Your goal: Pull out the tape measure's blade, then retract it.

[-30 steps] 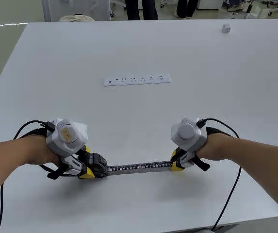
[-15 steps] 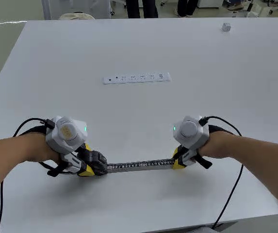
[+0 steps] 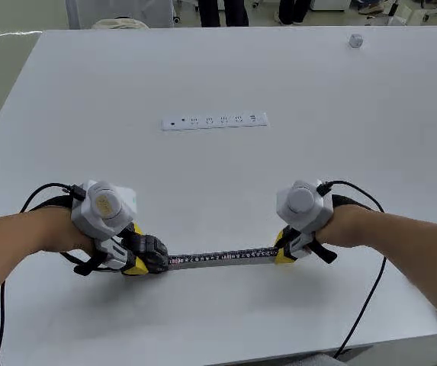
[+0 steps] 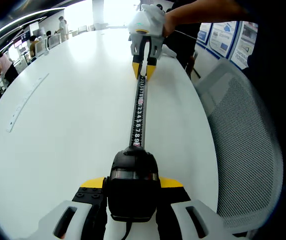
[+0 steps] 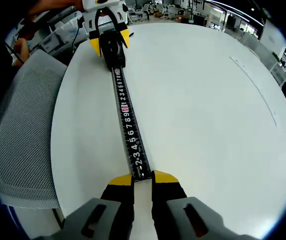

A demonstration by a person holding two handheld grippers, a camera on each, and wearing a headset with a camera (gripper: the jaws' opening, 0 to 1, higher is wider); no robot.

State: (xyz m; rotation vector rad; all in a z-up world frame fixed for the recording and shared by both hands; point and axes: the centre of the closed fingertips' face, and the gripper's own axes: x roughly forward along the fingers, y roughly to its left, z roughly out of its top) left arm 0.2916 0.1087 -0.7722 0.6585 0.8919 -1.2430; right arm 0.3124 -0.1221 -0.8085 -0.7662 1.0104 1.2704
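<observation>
A white power strip point(image 3: 215, 121) lay flat on the table point(image 3: 340, 137), well apart from the grippers, on the side away from the person. A small pale object point(image 3: 355, 42) sat near the far edge, too small to tell what it was. A grey mesh chair point(image 4: 245, 150) stood just beside the table's near edge. Black cables point(image 3: 368, 293) ran from the grippers back over that edge. The tape measure point(image 3: 149, 253), w/ black case, was low at the front part of the table, and the left gripper point(image 3: 133, 264) was clamped on its two sides. Its blade point(image 3: 222, 257) stretched straight to the right gripper point(image 3: 284, 256), whose yellow-tipped jaws were pinched on the blade's end. I could not tell if the blade touched the tabletop. The end hook was hidden btw those tips. In the head view the gripper bodies covered most of the jaws & part of the case. The blade's numbers were readable in the gripper views, not in the head view. People at the far side were cut off, only legs visible
</observation>
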